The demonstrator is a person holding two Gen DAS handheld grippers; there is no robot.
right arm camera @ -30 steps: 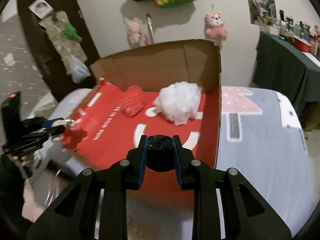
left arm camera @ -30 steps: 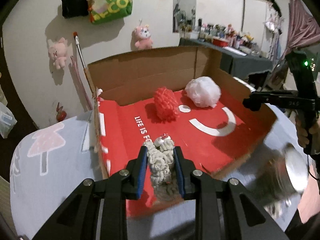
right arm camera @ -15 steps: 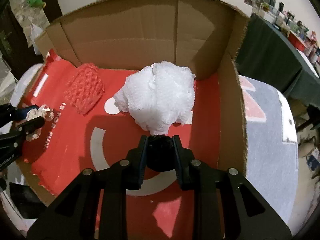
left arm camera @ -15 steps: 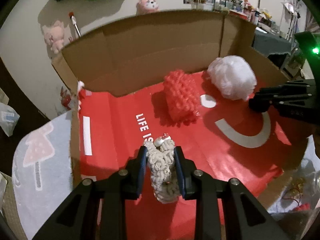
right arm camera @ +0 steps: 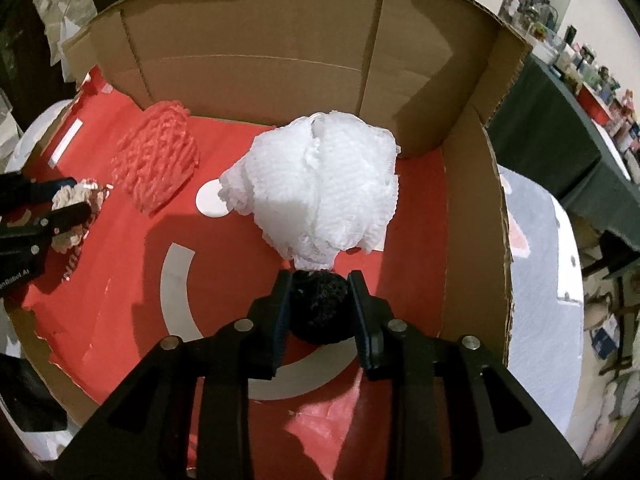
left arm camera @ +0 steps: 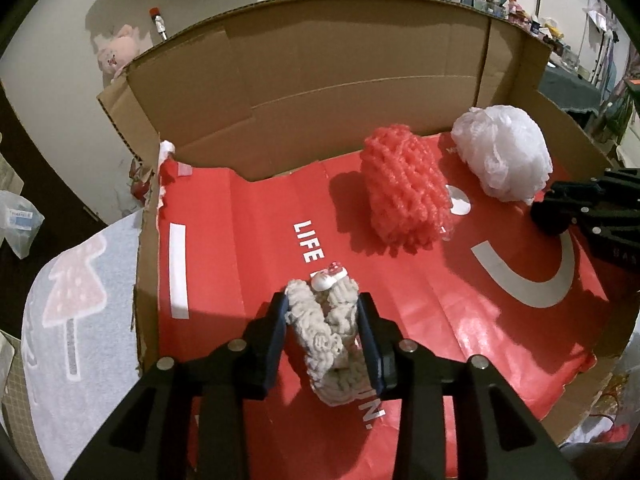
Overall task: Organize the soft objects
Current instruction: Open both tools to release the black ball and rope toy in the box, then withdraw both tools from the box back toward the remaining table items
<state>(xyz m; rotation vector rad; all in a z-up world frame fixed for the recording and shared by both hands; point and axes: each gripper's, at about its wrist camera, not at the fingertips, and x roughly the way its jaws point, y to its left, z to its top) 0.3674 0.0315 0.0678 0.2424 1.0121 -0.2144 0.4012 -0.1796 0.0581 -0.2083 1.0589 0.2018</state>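
My left gripper (left arm camera: pixel 323 312) is shut on a beige knitted soft toy (left arm camera: pixel 328 340) with a small white and red trim, held low over the red floor of the cardboard box (left arm camera: pixel 320 80). My right gripper (right arm camera: pixel 319 292) is shut on a black fuzzy ball (right arm camera: pixel 318 306), just in front of the white mesh puff (right arm camera: pixel 320 184). A red knitted bundle (left arm camera: pixel 404 184) lies mid-box, with the white puff (left arm camera: pixel 504 152) to its right. The right gripper (left arm camera: pixel 556 216) shows at the right edge; the left gripper (right arm camera: pixel 76 204) shows at the left edge.
The box has tall cardboard walls at the back and right (right arm camera: pixel 472 200) and a torn front edge. It stands on a grey cloth with pink tree prints (left arm camera: pixel 72 300). Plush toys hang on the wall behind (left arm camera: pixel 116 52). A dark cluttered table (right arm camera: pixel 560 120) is at right.
Both grippers have moved forward and down from outside the front edge into the box, each still holding its object. The white puff and red bundle have not moved.
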